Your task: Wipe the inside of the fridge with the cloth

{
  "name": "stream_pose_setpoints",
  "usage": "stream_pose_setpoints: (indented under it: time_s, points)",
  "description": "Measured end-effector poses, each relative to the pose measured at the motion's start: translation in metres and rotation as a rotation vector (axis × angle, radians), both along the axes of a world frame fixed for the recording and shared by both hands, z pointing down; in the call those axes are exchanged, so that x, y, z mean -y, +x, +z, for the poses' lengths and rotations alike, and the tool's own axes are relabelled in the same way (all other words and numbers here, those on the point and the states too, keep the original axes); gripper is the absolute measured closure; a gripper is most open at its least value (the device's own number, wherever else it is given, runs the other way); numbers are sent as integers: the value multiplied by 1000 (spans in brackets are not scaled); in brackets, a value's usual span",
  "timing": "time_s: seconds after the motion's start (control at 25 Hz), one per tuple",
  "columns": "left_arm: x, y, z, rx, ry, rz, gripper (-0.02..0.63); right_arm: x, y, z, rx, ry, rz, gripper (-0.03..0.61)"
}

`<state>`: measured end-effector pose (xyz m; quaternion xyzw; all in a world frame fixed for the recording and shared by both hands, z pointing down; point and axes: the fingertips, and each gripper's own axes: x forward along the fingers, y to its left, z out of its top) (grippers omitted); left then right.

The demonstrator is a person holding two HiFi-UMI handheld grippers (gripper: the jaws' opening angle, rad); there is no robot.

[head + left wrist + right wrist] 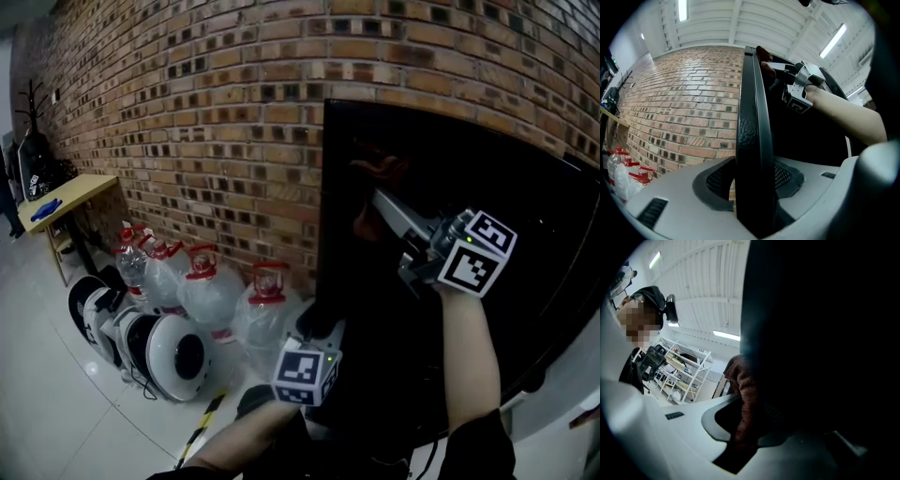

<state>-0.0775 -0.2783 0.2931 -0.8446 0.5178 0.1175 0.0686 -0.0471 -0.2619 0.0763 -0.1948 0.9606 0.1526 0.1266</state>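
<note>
1. Now, we've got water jugs (202,281) lined up along the brick wall (187,112), just left of the black fridge (525,244).
2. Our left gripper (752,187) is clamped on the fridge's door edge (752,117).
3. Our right gripper (750,423) pinches the reddish-brown cloth (745,394), held high against the fridge's dark surface.

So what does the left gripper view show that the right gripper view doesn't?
Only the left gripper view shows the brick wall, the water jugs, and the left tongs clamped on the edge of the black door. Only the right gripper view shows a white shelving rack and a person. Both show the black door, the ceiling strip lights, and the right tongs holding the reddish-brown cloth.
</note>
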Motion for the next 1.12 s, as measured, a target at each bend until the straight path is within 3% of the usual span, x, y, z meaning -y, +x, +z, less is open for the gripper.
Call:
stream_pose_setpoints:
  time_s: [0.12, 0.32, 0.52, 1.12]
  points:
    - [0, -1, 1, -6, 1, 4, 420, 12, 6, -3, 22, 11, -5, 491]
    - [-7, 2, -3, 2, 3, 1, 419, 61, 33, 0, 100, -24, 106, 492]
    - [-4, 4, -9, 9, 7, 3, 419, 84, 39, -4, 148, 0, 107, 492]
    - [3, -1, -2, 20, -8, -15, 422, 185, 67, -1, 184, -52, 327, 492]
